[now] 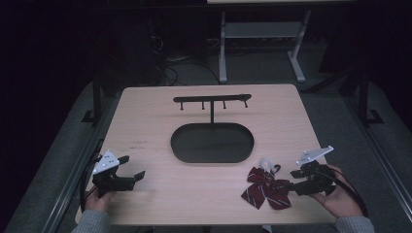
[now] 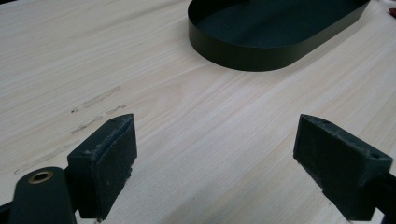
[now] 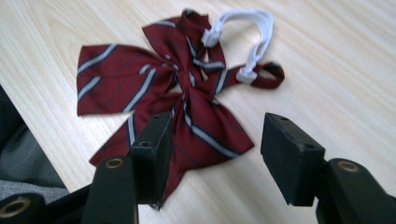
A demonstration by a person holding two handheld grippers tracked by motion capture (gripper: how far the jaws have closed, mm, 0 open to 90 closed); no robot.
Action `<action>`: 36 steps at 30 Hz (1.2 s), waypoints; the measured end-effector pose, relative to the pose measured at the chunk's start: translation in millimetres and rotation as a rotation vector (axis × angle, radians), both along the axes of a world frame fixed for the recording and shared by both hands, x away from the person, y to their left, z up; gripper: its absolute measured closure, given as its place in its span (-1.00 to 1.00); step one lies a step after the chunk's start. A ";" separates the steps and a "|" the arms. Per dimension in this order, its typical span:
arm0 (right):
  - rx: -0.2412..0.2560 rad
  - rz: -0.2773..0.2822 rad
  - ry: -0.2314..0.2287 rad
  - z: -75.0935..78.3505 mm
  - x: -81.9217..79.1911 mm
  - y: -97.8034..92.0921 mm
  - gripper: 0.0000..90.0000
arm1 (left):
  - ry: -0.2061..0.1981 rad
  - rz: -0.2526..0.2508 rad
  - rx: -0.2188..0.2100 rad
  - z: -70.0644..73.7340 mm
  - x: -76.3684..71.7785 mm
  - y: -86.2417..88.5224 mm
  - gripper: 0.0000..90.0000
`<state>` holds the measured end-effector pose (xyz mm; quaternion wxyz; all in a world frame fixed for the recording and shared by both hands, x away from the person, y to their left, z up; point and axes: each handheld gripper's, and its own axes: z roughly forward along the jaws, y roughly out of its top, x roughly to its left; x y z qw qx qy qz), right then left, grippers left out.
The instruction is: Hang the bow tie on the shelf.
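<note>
A dark red bow tie with white and navy stripes [image 1: 266, 188] lies flat near the table's front right, its white elastic strap [image 3: 252, 32] curled at its far side. My right gripper [image 1: 293, 185] is open at the tie's right edge; in the right gripper view its jaws straddle the lower wing of the bow tie [image 3: 201, 126]. At the front left my left gripper [image 1: 131, 170] is open over bare wood, nothing between its jaws. A black stand with a hook bar [image 1: 212, 99] rises from an oval black tray [image 1: 212, 156] at the table's middle.
The oval tray [image 2: 261, 53] lies ahead and to the right of the left gripper. The light wood table [image 1: 160, 116] has its front edge close to both hands. Beyond the far edge stand a white desk frame [image 1: 222, 53] and floor cables [image 1: 167, 60].
</note>
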<state>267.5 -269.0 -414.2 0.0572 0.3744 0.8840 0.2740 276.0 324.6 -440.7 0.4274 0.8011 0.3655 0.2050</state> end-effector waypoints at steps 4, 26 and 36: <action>-0.014 0.019 0.007 4.3 8.4 6.0 -0.04 | -0.002 0.005 -0.008 -0.3 0.2 0.8 -0.71; -0.110 0.095 0.075 11.8 61.1 33.4 0.09 | 0.004 0.008 -0.010 -0.1 0.3 -0.2 -0.71; -0.112 0.092 0.112 12.3 86.5 44.5 0.14 | 0.003 0.004 -0.010 0.0 0.4 -0.8 -0.71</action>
